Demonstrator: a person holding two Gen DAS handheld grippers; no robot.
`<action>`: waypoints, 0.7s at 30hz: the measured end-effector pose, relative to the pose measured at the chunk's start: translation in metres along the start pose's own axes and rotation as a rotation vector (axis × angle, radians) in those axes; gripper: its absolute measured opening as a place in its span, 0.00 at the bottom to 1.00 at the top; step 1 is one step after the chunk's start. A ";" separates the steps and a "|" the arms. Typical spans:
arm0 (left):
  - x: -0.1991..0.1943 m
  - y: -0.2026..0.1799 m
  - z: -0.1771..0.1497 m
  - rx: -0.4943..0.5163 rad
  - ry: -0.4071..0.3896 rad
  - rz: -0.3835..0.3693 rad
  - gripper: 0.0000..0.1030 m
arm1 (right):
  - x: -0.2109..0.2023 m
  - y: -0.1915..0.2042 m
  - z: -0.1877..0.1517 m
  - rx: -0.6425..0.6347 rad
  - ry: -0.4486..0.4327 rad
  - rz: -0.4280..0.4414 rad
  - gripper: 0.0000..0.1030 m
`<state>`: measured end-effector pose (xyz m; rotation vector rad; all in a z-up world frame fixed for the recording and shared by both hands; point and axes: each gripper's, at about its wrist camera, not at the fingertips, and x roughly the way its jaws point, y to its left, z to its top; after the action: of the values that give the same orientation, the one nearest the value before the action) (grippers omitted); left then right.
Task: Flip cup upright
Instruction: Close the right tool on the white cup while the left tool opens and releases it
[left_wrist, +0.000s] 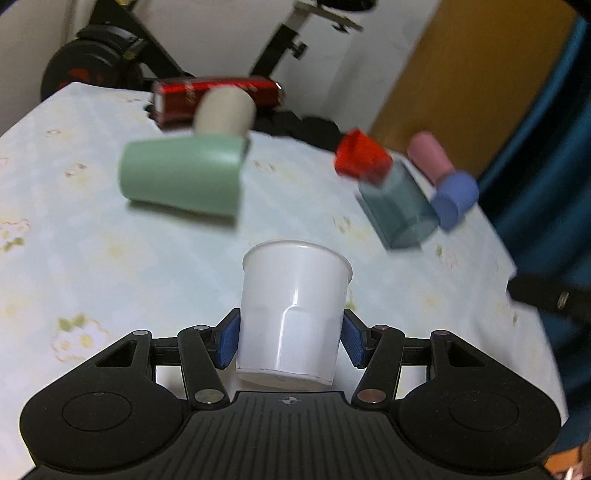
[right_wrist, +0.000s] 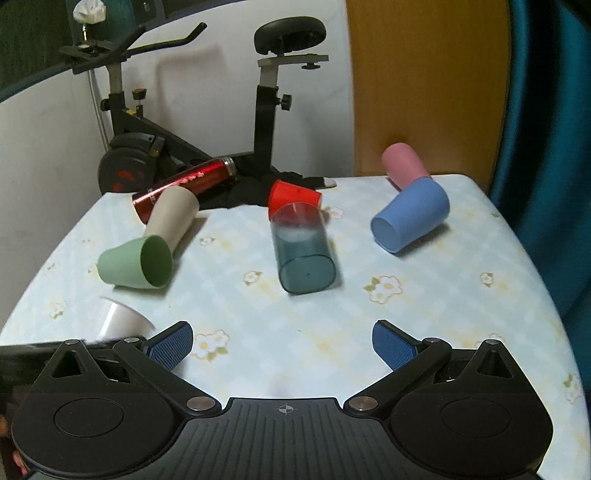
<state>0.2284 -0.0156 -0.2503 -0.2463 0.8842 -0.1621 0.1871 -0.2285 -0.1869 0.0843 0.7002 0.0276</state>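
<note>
You are working over a table (right_wrist: 424, 325) strewn with tipped cups: green cup (right_wrist: 135, 262), teal glass (right_wrist: 304, 258), blue cup (right_wrist: 410, 219), all lying on their sides awaiting their turn. Your left gripper (left_wrist: 290, 338) is clamping the white cup (left_wrist: 291, 314) across its lower wall, seemingly so the mouth can swing upward. Your right gripper (right_wrist: 282, 343) is hanging wide apart, carrying nothing

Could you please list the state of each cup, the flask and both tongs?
white cup: gripped, mouth facing away
left tongs: shut on white cup
right tongs: open, holding nothing
green cup: on side
beige cup: on side
teal cup: on side
red cup: tipped
blue cup: on side
pink cup: tipped
red flask: lying flat
</note>
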 end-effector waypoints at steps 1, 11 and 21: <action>0.004 -0.002 -0.003 0.010 0.009 0.002 0.57 | -0.001 -0.002 -0.002 0.007 -0.002 0.001 1.00; 0.011 -0.003 -0.019 0.056 0.023 0.003 0.62 | 0.002 -0.001 -0.010 0.016 0.022 0.000 0.99; -0.046 0.012 -0.015 0.089 -0.053 -0.026 0.78 | 0.002 0.002 -0.010 0.048 0.034 0.049 0.99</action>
<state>0.1884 0.0043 -0.2288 -0.1788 0.8191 -0.2176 0.1823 -0.2252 -0.1958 0.1469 0.7324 0.0595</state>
